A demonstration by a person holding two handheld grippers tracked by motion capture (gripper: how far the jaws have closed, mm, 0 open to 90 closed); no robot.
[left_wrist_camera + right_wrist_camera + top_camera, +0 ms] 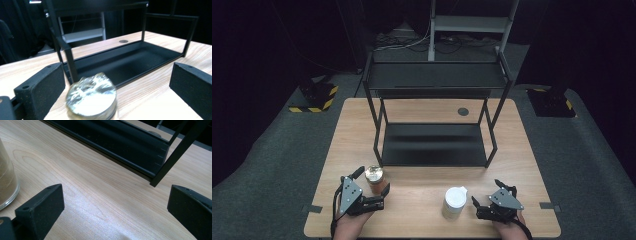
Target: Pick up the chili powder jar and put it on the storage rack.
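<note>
A small orange-brown jar with a crinkled foil top point(374, 179) point(91, 98) stands near the table's front left. My left gripper point(371, 183) point(116, 91) is open, one jaw on each side of this jar, and neither pad touches it. A cream-filled jar with a white lid point(455, 201) stands at the front right, and its glass side point(6, 182) shows at the left edge of the right gripper view. My right gripper point(486, 193) point(115, 212) rests open just right of that jar, with bare wood between its jaws.
A black two-tier metal rack point(435, 137) stands mid-table, its low tray point(130, 60) point(112, 142) just beyond both jars. A round grey grommet point(463, 111) sits behind the rack. The wooden table point(422, 215) ends close in front of the hands.
</note>
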